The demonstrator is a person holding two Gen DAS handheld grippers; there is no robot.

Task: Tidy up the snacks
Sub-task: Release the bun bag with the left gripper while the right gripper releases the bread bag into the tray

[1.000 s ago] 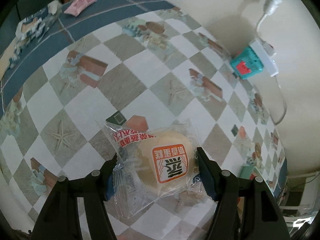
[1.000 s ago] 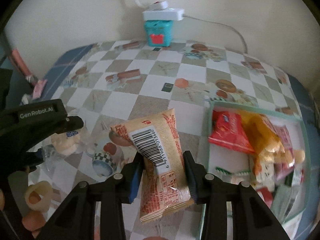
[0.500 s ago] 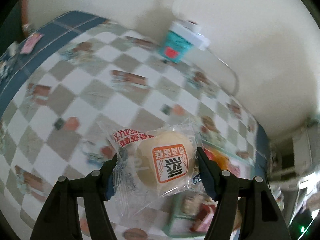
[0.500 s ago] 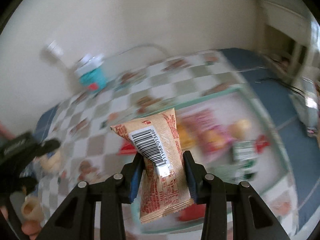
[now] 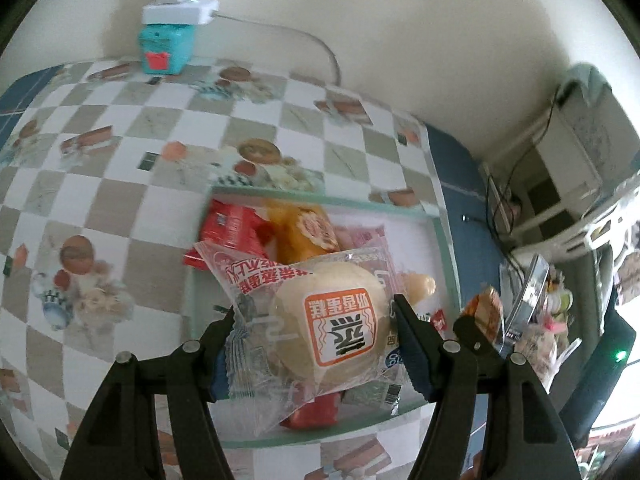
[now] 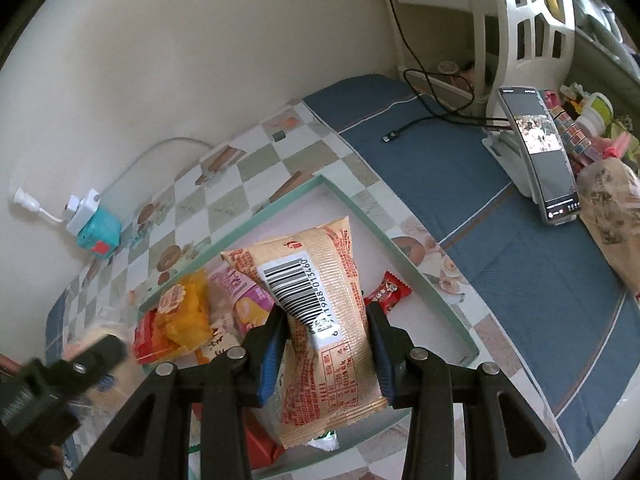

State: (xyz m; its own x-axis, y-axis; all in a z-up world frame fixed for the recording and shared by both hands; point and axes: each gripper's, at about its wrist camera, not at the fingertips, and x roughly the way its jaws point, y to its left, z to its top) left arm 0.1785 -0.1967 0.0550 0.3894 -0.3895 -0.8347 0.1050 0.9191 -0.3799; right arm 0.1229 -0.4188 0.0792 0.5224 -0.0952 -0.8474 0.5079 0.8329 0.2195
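- Now L tool clenched on bun pkt, held above tray.
- R tool clenched on tan snack bag, also over tray, w/ other snacks lying inside.
- Tray sits on checkered counter.

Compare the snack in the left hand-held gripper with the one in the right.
The bun pack is clear, showing a round pale bun; the barcode pack is opaque tan foil. The bun pack is wider, the barcode pack narrower. Both are sealed, gripped and held above the tray.
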